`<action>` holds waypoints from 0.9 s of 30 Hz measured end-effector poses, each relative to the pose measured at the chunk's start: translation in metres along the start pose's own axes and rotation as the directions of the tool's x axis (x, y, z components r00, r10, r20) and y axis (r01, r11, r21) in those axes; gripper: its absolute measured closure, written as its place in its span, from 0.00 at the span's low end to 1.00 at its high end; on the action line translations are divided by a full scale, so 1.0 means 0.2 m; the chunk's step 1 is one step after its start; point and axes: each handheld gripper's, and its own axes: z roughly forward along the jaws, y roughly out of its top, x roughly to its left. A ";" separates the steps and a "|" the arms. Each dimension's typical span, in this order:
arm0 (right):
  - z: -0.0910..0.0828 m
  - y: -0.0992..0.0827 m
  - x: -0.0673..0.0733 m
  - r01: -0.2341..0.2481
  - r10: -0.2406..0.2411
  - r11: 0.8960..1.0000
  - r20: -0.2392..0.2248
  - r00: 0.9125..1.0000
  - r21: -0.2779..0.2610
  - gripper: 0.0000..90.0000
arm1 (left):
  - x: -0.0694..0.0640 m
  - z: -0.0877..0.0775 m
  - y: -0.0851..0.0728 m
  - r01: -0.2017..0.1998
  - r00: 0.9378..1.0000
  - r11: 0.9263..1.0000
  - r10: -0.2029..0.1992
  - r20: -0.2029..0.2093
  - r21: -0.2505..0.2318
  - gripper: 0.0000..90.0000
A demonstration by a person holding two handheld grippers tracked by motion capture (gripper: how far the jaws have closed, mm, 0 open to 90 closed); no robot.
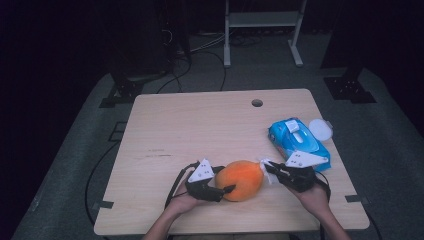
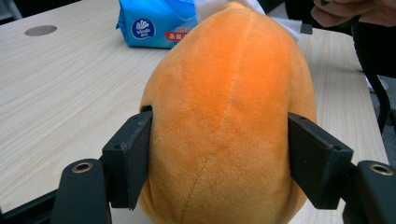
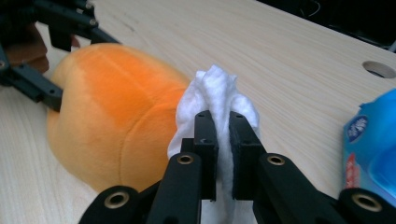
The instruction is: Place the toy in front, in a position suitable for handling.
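Orange plush toy [image 1: 241, 179] lies near the counter's [image 1: 200, 125] front edge, between your two tools, with the blue wipes pack [image 1: 298, 141] by the right edge. In the left gripper view, your left tool [image 2: 218, 156] has its jaws pressed on the toy's sides (a snug fit). In the right gripper view, your right tool [image 3: 223, 140] is clenched on a white wipe [image 3: 215, 93] touching the toy.

Wooden table [image 1: 200, 130]: left half and far edge lie open for passage. Blue wet-wipe pack [image 1: 298, 141] and round white lid [image 1: 320, 129] block the right edge; orange plush toy [image 1: 241, 180] occupies the near edge's middle.
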 end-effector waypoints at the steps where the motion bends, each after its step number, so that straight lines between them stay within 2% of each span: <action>1: -0.01 0.01 0.00 -0.013 0.013 1.000 -0.011 1.000 -0.019 0.92 | 0.00 0.00 0.00 -0.006 1.000 1.000 0.006 0.001 0.001 0.32; 3: -0.03 0.04 0.03 -0.023 0.020 0.998 -0.048 0.999 -0.064 0.92 | -0.02 0.01 0.01 -0.018 1.000 1.000 0.018 0.002 -0.002 0.31; 5: -0.02 0.07 0.08 0.010 -0.016 0.997 -0.079 0.997 -0.082 0.92 | -0.03 0.02 0.01 -0.028 1.000 1.000 0.028 -0.001 -0.001 0.31; 8: 0.02 0.06 0.12 0.064 -0.067 0.997 -0.074 0.995 -0.043 0.92 | -0.02 0.01 0.01 -0.021 1.000 1.000 0.021 0.003 -0.001 0.31; 10: 0.03 0.04 0.09 0.035 -0.038 0.999 -0.086 0.996 -0.038 0.92 | -0.02 0.01 0.01 -0.007 1.000 1.000 0.007 0.004 -0.004 0.31; 13: 0.02 0.01 0.03 0.012 -0.013 1.000 -0.049 0.999 -0.013 0.92 | 0.00 0.01 0.00 0.010 1.000 1.000 -0.010 0.006 -0.009 0.31; 15: 0.01 0.00 0.03 0.007 -0.007 1.000 -0.042 0.999 -0.013 0.92 | -0.01 0.02 0.00 0.010 1.000 1.000 -0.010 0.004 -0.007 0.30; 17: -0.01 0.02 0.06 0.006 -0.008 0.999 -0.061 0.998 -0.036 0.92 | -0.01 0.02 0.00 0.014 1.000 1.000 -0.014 0.000 -0.012 0.30; 20: 0.01 0.06 0.14 0.041 -0.048 0.997 -0.114 0.992 -0.067 0.92 | -0.02 0.02 0.00 0.012 1.000 1.000 -0.012 -0.004 -0.009 0.29; 23: 0.04 0.08 0.18 0.084 -0.090 0.995 -0.104 0.991 -0.060 0.92 | -0.01 0.02 0.01 0.011 1.000 1.000 -0.011 0.001 -0.002 0.29; 25: 0.04 0.06 0.15 0.055 -0.061 0.997 -0.109 0.992 -0.057 0.92 | -0.01 0.02 0.01 0.013 1.000 1.000 -0.013 0.003 -0.003 0.29; 27: 0.03 0.04 0.10 0.028 -0.030 0.999 -0.073 0.997 -0.040 0.92 | -0.01 0.02 0.01 0.019 1.000 1.000 -0.019 0.003 -0.008 0.29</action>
